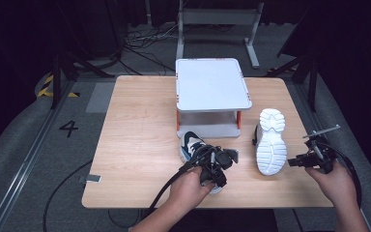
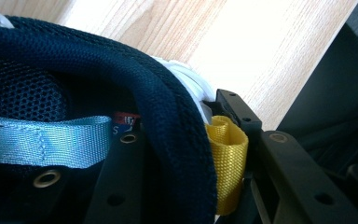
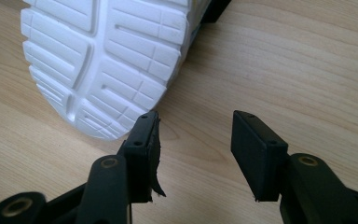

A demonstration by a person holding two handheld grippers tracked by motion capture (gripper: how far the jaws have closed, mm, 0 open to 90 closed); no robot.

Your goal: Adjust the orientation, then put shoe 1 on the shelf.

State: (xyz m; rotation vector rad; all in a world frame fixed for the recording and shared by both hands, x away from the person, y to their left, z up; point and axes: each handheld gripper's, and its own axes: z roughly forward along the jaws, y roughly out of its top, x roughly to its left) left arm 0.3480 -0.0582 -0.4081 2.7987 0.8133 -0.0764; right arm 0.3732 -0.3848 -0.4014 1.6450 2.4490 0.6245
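Mostly navy mesh sneaker [image 2: 121,70], yellow tab [image 2: 226,163]

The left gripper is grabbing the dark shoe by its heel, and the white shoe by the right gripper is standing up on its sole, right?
Not quite. The white shoe lies sole up, its tread facing the camera in the high view. The left gripper does grip the dark shoe at its heel collar.
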